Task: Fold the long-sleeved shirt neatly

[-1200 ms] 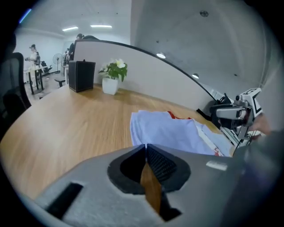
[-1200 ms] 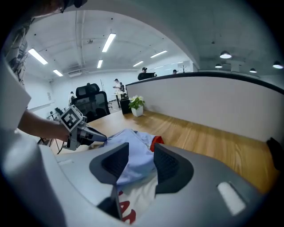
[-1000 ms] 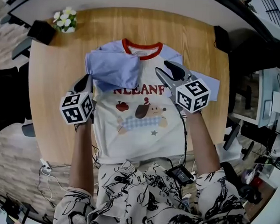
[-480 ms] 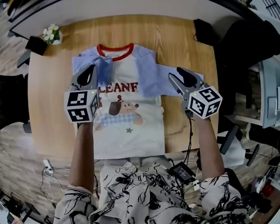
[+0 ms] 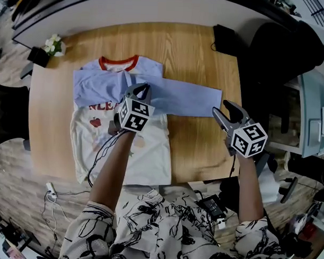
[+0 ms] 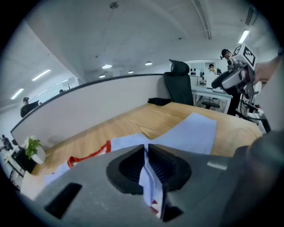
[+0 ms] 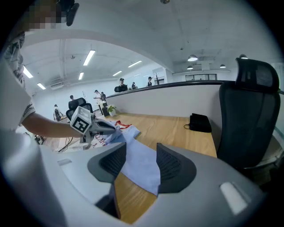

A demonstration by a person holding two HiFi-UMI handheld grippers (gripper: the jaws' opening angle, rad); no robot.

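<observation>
Folding looks early: shirt flat on worktop, one sleeve outstretched. Left hand-held gripper pinches shirt fabric; right hand-held gripper, jaws just widening, straddles the sleeve unclamped.

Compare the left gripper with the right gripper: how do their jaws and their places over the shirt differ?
The left gripper is shut on a fold of the long-sleeved shirt; the right gripper is open, its jaws having just been opening, the sleeve cuff loose between them. The left gripper is over the shirt's chest; the right gripper is at the outstretched sleeve's end. Both are hand-held over the table.
</observation>
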